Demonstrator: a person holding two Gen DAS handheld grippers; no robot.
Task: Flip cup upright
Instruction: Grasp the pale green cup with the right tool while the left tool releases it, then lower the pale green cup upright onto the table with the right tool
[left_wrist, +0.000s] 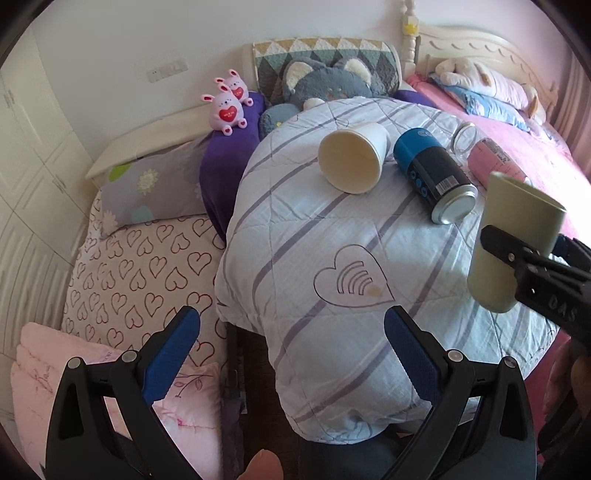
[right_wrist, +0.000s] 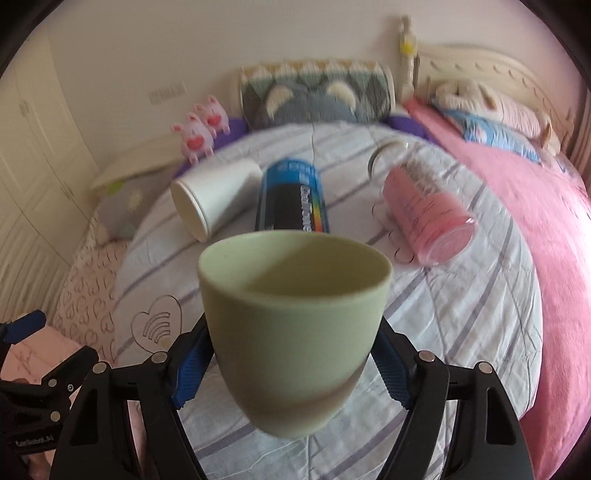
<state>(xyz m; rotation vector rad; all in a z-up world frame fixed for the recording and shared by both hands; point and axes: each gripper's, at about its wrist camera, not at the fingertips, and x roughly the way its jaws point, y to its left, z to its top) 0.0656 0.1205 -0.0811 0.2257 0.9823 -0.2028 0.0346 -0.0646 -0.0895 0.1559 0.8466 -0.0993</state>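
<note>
Right wrist view first: the right gripper (right_wrist: 291, 363) is clamped on a pale green, smooth-walled plastic cup (right_wrist: 293, 325), its blue textured pads (right_wrist: 188, 373) pressed against the cup's lower sides. The cup sits between the fingers with its open mouth up and tipped a little away from the camera, so the inside of the rim shows. It is held in the air above the pale blue striped quilt (right_wrist: 461, 332) on the bed, not touching it.

From the left wrist view, the same green cup (left_wrist: 513, 243) appears at the right edge, leaning, with the right gripper's black finger across its middle. The left gripper (left_wrist: 291, 343) is spread wide with nothing between its blue pads, low over the near edge of the quilt (left_wrist: 314, 229) and well apart from the cup.

Beyond the held cup, lying on their sides on the quilt, are a white paper cup (left_wrist: 351, 158), a blue and black cylindrical can (left_wrist: 432, 173), and a pink translucent tumbler (right_wrist: 428, 218); a clear glass jar (left_wrist: 463, 140) lies behind them.
</note>
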